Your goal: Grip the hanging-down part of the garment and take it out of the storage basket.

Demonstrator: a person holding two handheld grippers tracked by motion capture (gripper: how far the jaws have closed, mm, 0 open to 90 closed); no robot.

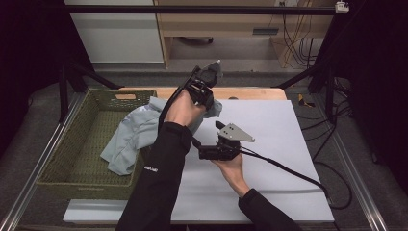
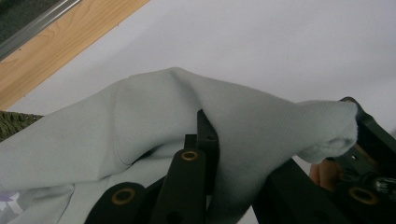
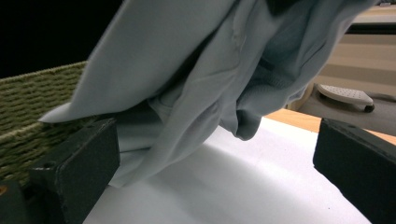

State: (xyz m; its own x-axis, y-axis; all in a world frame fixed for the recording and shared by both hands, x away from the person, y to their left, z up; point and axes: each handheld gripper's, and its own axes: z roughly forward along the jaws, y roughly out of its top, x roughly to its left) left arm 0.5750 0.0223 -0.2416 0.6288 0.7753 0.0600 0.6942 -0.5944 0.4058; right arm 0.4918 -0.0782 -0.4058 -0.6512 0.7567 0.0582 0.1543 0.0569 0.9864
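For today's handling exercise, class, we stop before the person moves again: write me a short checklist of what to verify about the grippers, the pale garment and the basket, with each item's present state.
1. Left gripper has the light blue garment clamped: ok, in its own view cloth is pinched between the jaws.
2. Right gripper open for a second grasp: ok, jaws stand wide apart.
3. Cloth lies between the right jaws: not ok, it hangs just ahead of them.
4. Garment is out of the green woven basket: not ok, part drapes over the rim.
5. White mat free for laying it out: ok.
6. Garment snagged on the basket: cannot tell.
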